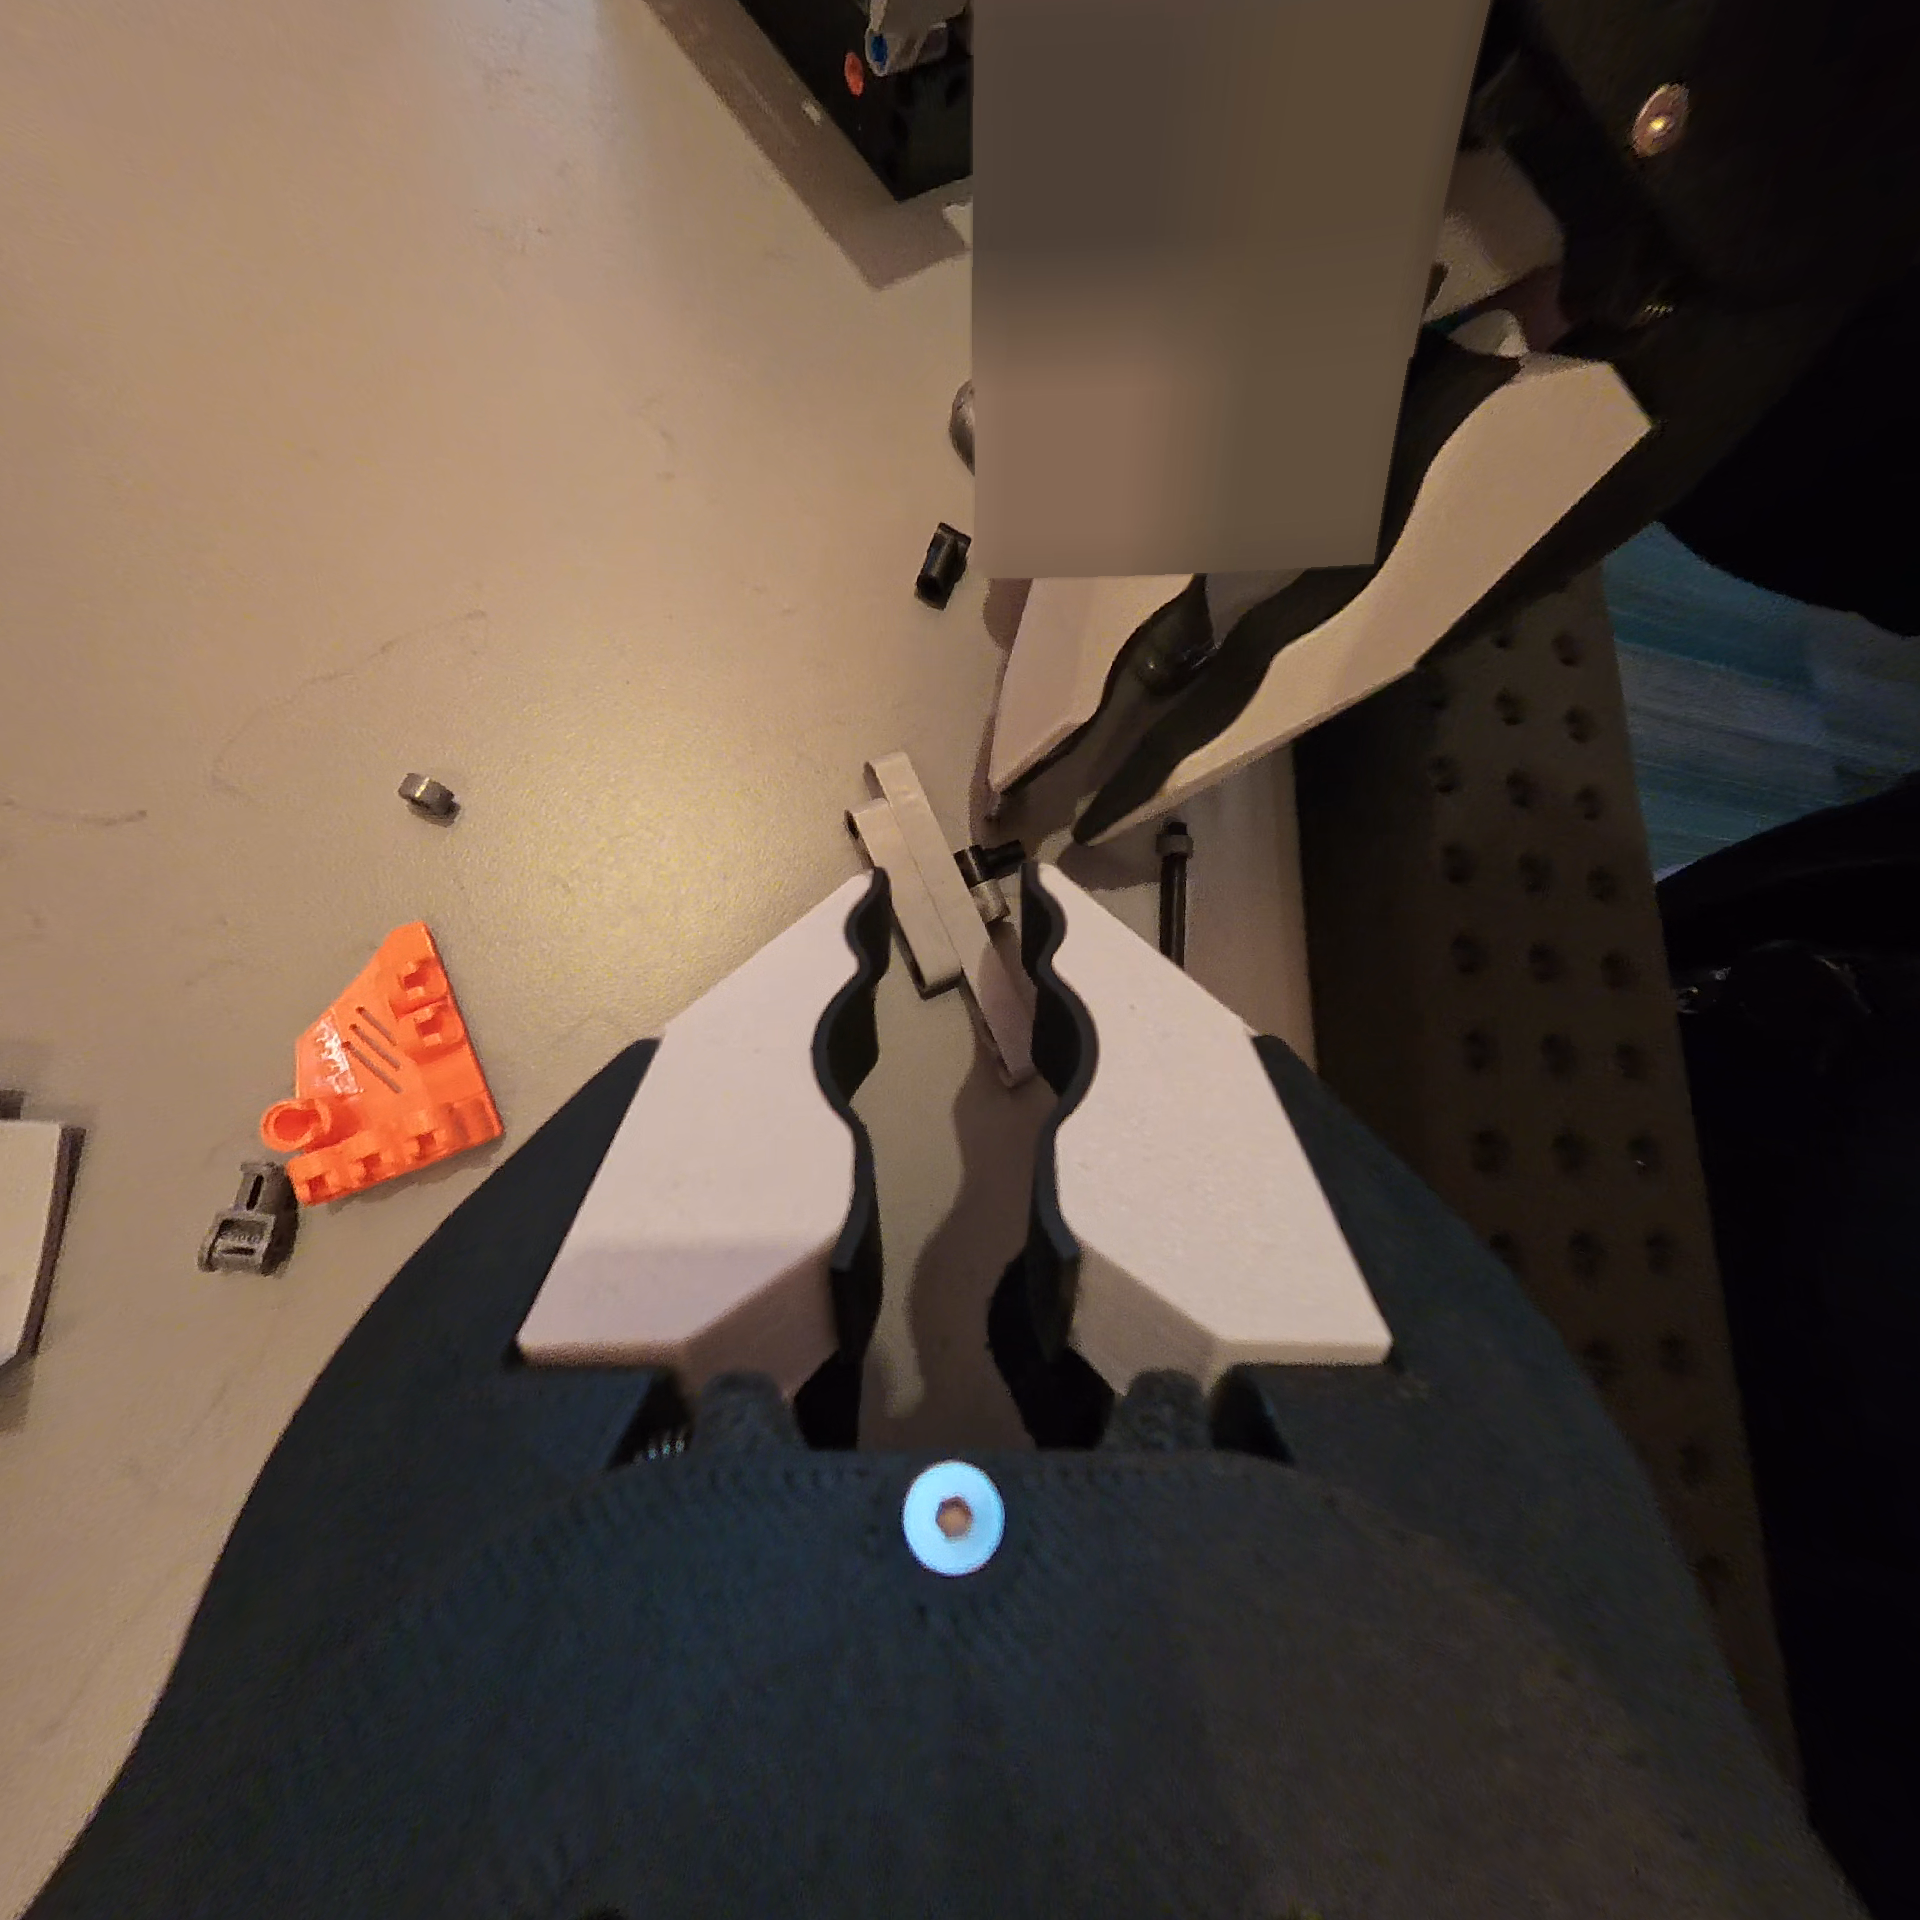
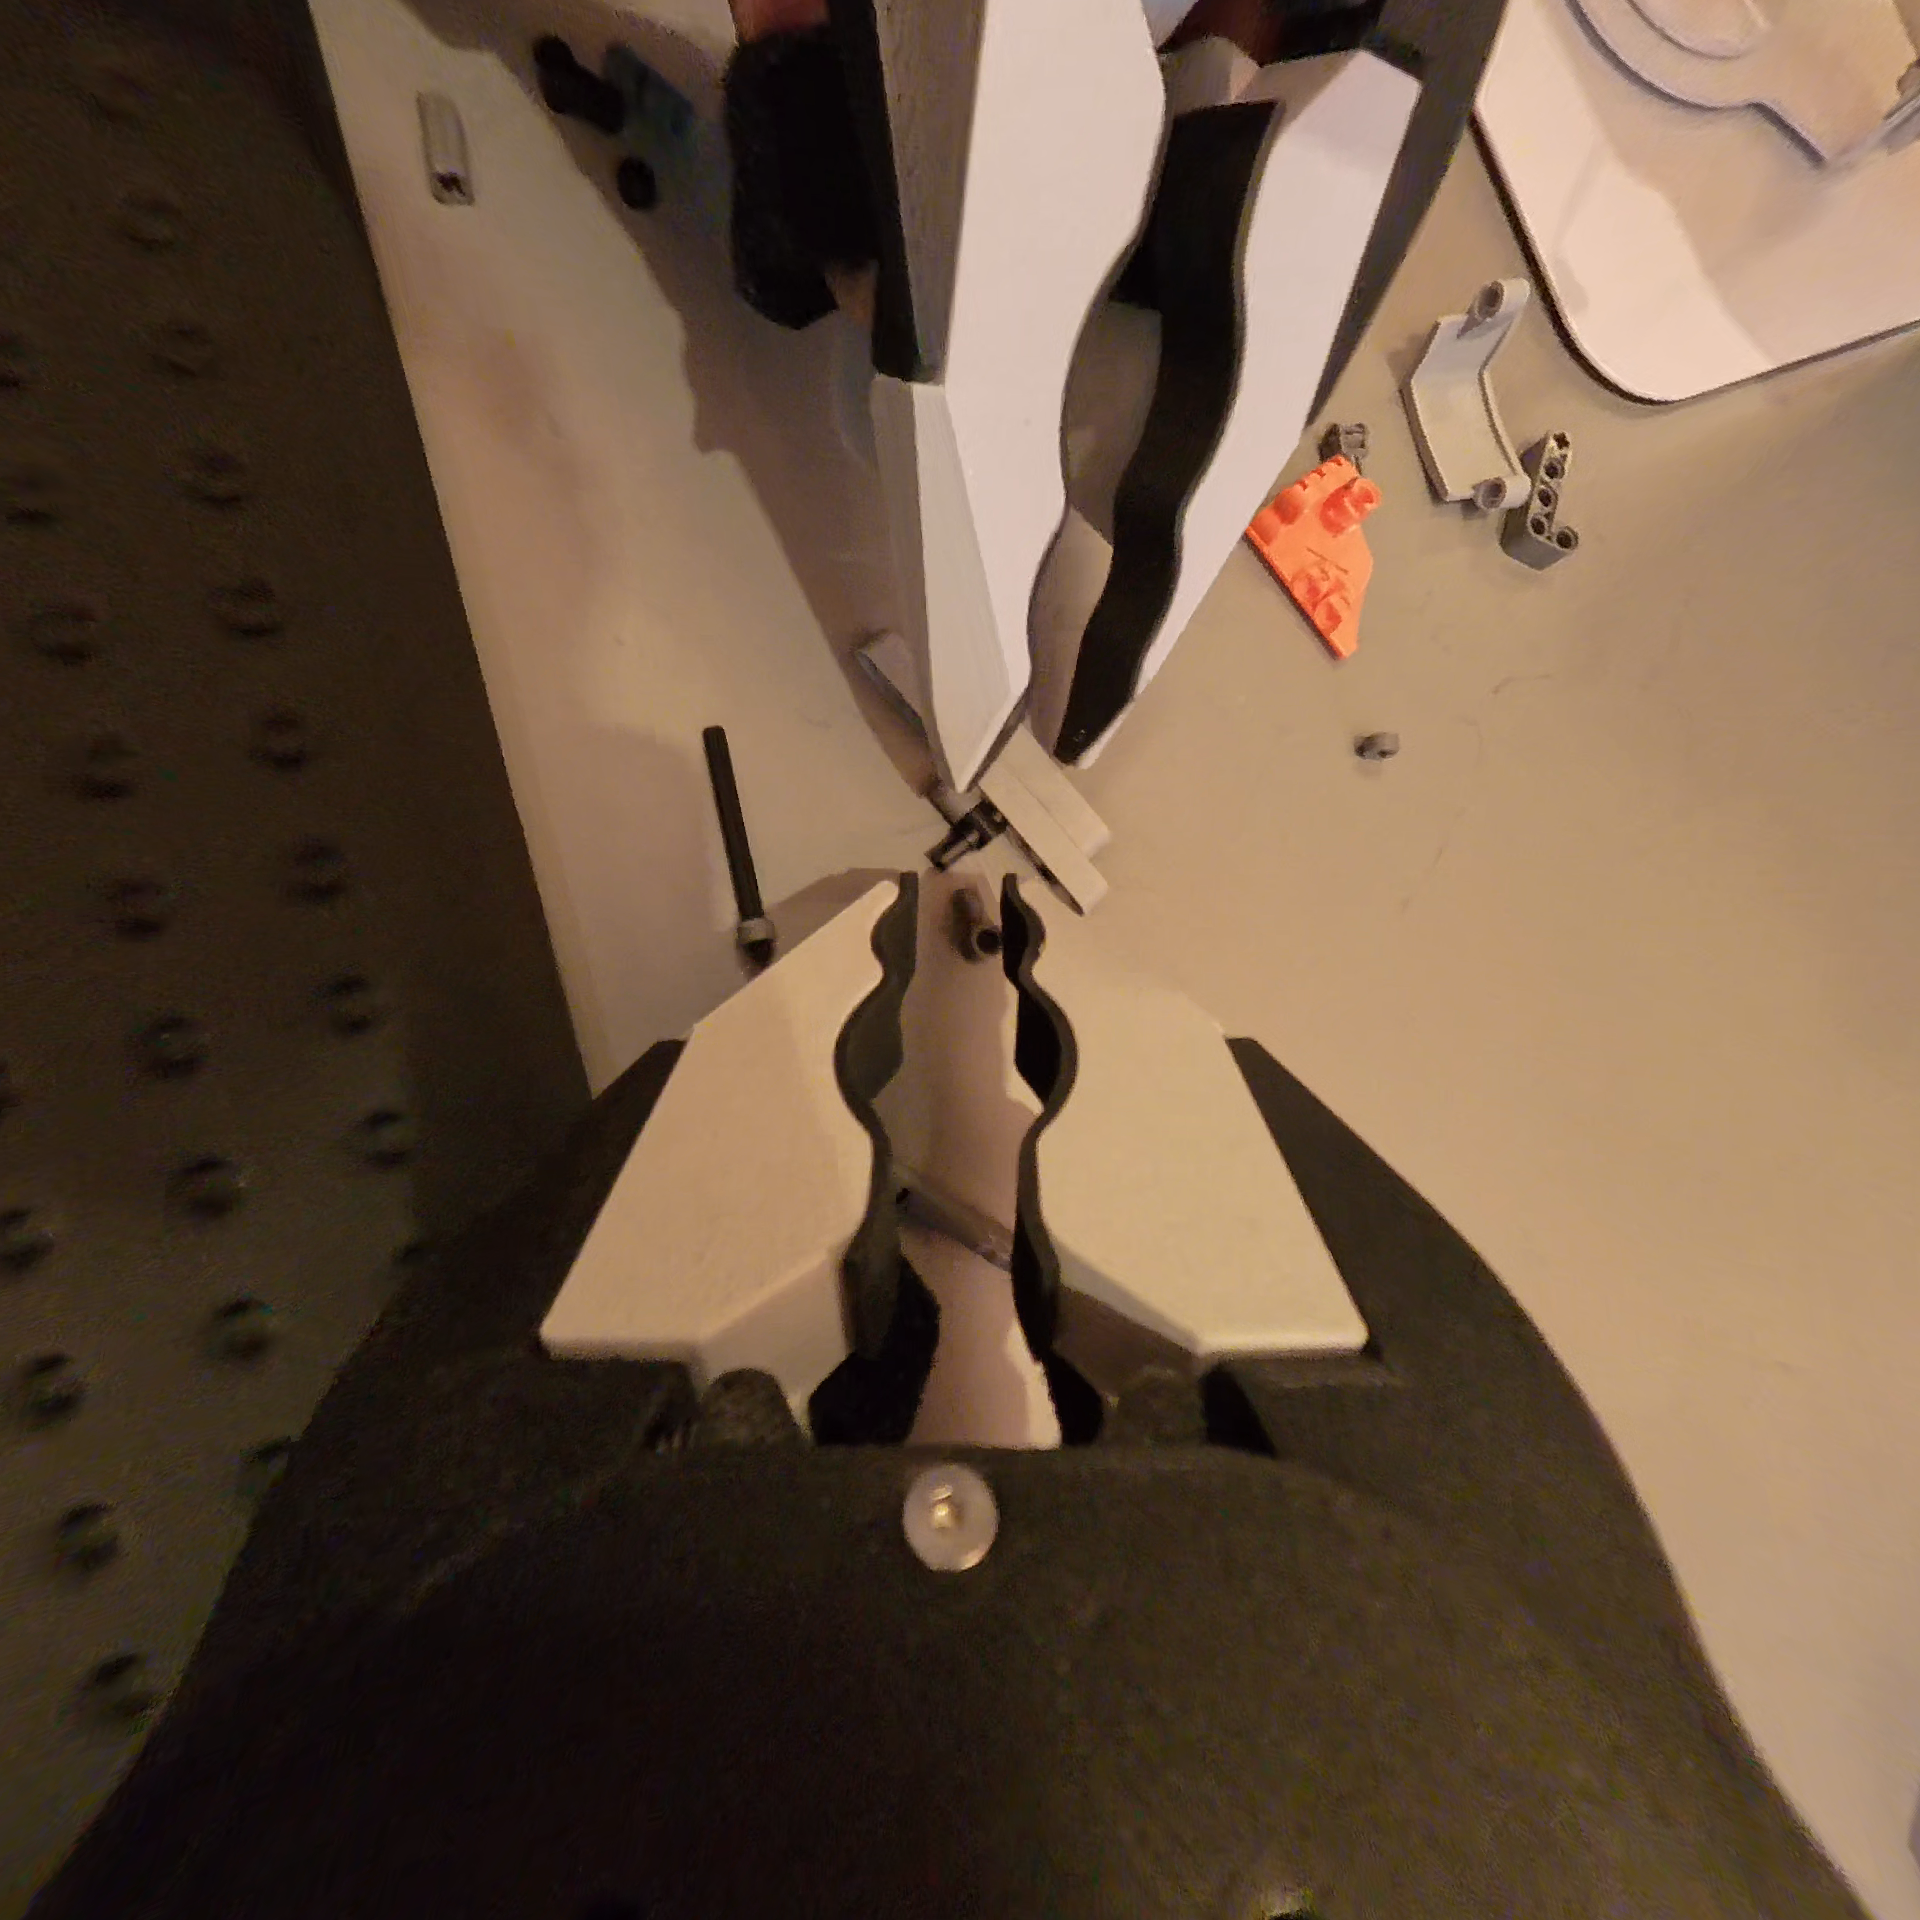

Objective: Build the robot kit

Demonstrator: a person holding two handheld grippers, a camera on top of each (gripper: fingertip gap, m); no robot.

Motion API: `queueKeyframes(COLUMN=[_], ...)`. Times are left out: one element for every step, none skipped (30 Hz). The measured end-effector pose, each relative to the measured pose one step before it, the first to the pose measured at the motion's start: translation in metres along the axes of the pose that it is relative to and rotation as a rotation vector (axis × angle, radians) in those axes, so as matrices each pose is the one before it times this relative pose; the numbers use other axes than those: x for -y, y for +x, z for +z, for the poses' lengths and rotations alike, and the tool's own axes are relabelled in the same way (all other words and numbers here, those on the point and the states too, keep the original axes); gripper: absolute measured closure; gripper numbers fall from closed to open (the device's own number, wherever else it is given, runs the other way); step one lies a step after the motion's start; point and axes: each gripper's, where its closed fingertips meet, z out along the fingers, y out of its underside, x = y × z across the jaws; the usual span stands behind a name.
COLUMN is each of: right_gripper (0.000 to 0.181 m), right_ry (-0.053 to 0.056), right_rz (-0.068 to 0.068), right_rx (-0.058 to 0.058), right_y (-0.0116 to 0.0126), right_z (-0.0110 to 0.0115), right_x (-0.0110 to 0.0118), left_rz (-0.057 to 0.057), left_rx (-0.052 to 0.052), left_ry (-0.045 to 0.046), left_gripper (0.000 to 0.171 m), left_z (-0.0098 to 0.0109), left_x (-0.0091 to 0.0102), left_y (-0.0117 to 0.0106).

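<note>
My left gripper (image 1: pixel 956 881) is shut on a light grey beam assembly (image 1: pixel 920 883) with a black pin (image 1: pixel 982 858) sticking out of its side. The same assembly shows in the right wrist view (image 2: pixel 1049 826), under the left gripper's tips (image 2: pixel 1029 758). My right gripper (image 2: pixel 958 883) faces that pin (image 2: pixel 961 831) from close by, jaws a narrow gap apart. A small dark grey pin (image 2: pixel 974 925) sits between its fingertips without visibly touching either. The right gripper also shows in the left wrist view (image 1: pixel 1039 823), tip to tip with the left one.
On the beige table (image 1: pixel 416 416) lie an orange panel (image 1: pixel 384 1070), a dark grey connector (image 1: pixel 244 1236), a small grey bush (image 1: pixel 428 798) and a long black axle (image 2: pixel 738 842). A curved grey panel (image 2: pixel 1455 405), an L-beam (image 2: pixel 1543 504) and a white tray (image 2: pixel 1714 260) are beyond. A perforated dark board (image 2: pixel 208 727) borders the table.
</note>
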Motion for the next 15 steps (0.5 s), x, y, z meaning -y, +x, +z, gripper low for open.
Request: queueKeyframes(right_gripper=[0.172,0.175,0.174,0.175,0.176,0.176,0.176,0.177,0.179,0.179,0.180,0.180,0.180,0.180,0.181], right_ry=[-0.0091,-0.0036,0.0071,0.0059,-0.0059,-0.0106,-0.0041,0.0095,0.0100,0.0029,-0.0024,-0.0038,-0.0034,-0.0038,-0.0029], right_rz=[0.0111,0.0297,0.0282,0.0127,0.0016,-0.0011,0.0032,0.0083,0.0056,-0.0040,-0.0028,0.0072,0.0107,0.0051,0.0039], right_rx=[-0.0118,0.0011,0.0141,0.0037,-0.0090,-0.0090,-0.0075,-0.0003,0.0045,-0.0046,-0.0068,0.0038,0.0100,0.0079,0.0027], right_y=[0.00254,0.00189,-0.00035,-0.00025,0.00049,0.00048,0.00071,0.00046,-0.00010,0.00078,0.00106,0.00010,-0.00032,0.00001,0.00093], right_z=[-0.00090,-0.00135,-0.00129,-0.00088,0.00008,0.00087,0.00123,0.00067,0.00068,0.00082,0.00056,0.00067,0.00049,0.00011,-0.00012], right_x=[-0.00245,-0.00254,-0.00107,-0.00087,-0.00228,-0.00280,-0.00172,0.00060,0.00116,0.00055,0.00041,0.00078,0.00093,0.00056,0.00016], left_rz=[-0.0005,0.0013,-0.0013,-0.0021,0.0002,0.0007,-0.0004,-0.0013,-0.0004,0.0007,0.0017,0.0000,-0.0004,0.0002,0.0007], left_rx=[0.0049,0.0052,-0.0015,-0.0044,-0.0014,0.0002,-0.0013,-0.0046,-0.0020,0.0016,0.0006,-0.0037,-0.0019,-0.0007,-0.0009], left_ry=[-0.00678,-0.00578,0.00193,0.00580,0.00228,-0.00087,-0.00191,-0.00201,-0.00157,-0.00322,-0.00092,0.00153,0.00099,-0.00108,-0.00057], left_gripper=[0.148,0.148,0.148,0.148,0.148,0.148,0.148,0.148,0.149,0.148,0.148,0.149,0.149,0.149,0.149], left_z=[0.00060,0.00018,-0.00022,-0.00039,0.00005,0.00033,0.00051,0.00057,0.00056,0.00053,0.00023,0.00015,0.00005,0.00027,0.00026], left_x=[-0.00130,-0.00110,0.00021,0.00089,0.00029,-0.00022,-0.00061,-0.00055,-0.00044,-0.00048,-0.00014,0.00017,0.00016,-0.00020,-0.00009], left_y=[-0.00106,-0.00081,-0.00006,0.00042,-0.00001,-0.00029,-0.00021,0.00031,0.00001,-0.00045,-0.00017,0.00039,0.00020,0.00000,0.00012])
